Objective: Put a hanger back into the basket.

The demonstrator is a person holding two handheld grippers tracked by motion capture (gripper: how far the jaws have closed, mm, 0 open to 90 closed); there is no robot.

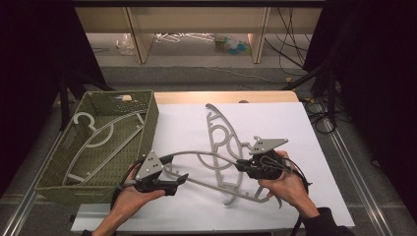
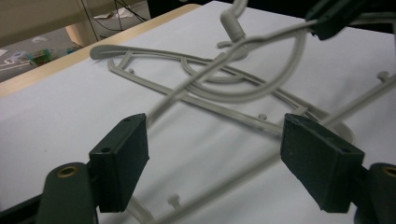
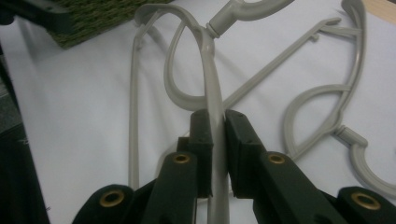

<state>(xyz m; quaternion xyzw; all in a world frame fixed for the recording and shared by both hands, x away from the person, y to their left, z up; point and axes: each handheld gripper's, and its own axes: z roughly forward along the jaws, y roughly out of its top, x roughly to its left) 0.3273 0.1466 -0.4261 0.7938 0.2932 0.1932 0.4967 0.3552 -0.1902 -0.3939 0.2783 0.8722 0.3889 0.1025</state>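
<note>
A grey plastic hanger (image 1: 196, 164) is clamped at one arm by the right gripper (image 3: 218, 122), raised off the white sheet (image 1: 275, 123). Its long axis runs toward the green basket (image 1: 147, 118). The left gripper (image 2: 215, 154), jaws spread and holding nothing, is nearer that basket-side end.

No legible text, labels, brands or numbers anywhere: none on hangers, basket, tools or tabletop.

Lab: black curtains (image 1: 29, 59), floor cables (image 1: 290, 39)
</note>
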